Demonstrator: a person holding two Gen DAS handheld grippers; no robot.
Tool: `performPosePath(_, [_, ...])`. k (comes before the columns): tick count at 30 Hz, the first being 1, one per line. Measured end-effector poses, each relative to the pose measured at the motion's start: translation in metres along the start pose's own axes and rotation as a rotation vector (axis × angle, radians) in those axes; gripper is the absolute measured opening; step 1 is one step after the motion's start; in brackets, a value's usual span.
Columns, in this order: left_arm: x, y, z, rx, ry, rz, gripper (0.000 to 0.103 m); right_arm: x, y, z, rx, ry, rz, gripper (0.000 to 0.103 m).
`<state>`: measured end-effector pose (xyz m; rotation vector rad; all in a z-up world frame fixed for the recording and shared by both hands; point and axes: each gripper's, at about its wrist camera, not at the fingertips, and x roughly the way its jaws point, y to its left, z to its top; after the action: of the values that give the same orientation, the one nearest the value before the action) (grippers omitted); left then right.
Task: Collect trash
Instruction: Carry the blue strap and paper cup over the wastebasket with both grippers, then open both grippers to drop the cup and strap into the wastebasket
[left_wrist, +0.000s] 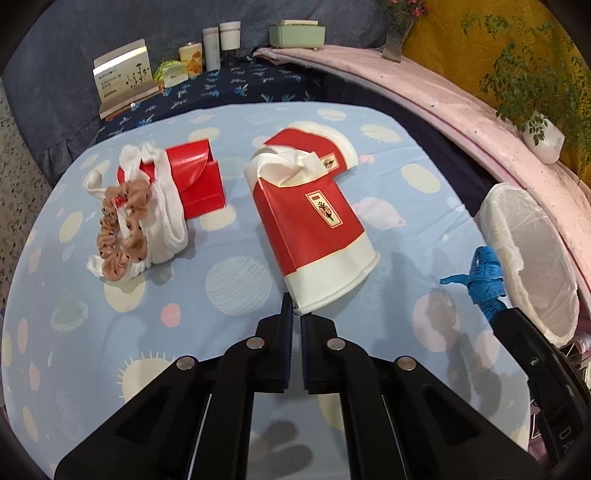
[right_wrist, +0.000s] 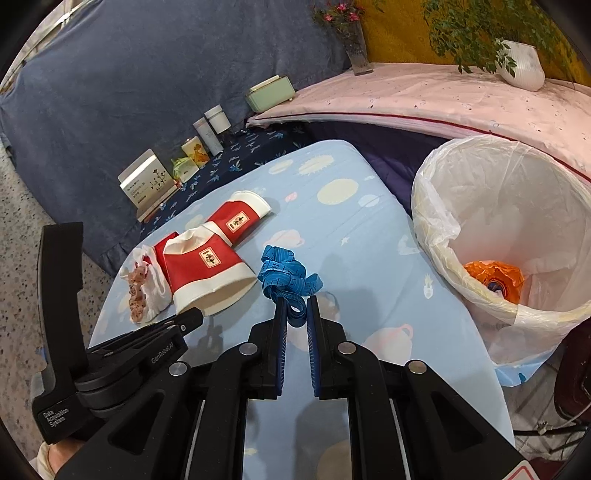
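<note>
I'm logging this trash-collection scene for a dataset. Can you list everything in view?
paper cups: two, red and white, lying mid-table
red box: one, left of cups
white cloth: one, beside box
scrunchie: one, tan, on cloth
tape measure: one, blue, in right claw
bin: one, white liner, table's right
orange wrapper: one, inside bin
left claw: shut on cup rim
right claw: shut on tape measure

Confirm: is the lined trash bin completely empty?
No. In the right wrist view an orange wrapper lies at the bottom of the trash bin.
</note>
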<state>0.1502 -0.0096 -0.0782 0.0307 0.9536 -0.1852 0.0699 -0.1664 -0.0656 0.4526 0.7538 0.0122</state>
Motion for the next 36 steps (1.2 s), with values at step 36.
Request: performPosePath(36, [-0.024, -0.216, 0.019, 0.323, -0.064, -0.279, 0.041, -0.105, -0.163, 0.038, 0.223, -0.23, -0.221, 0.011])
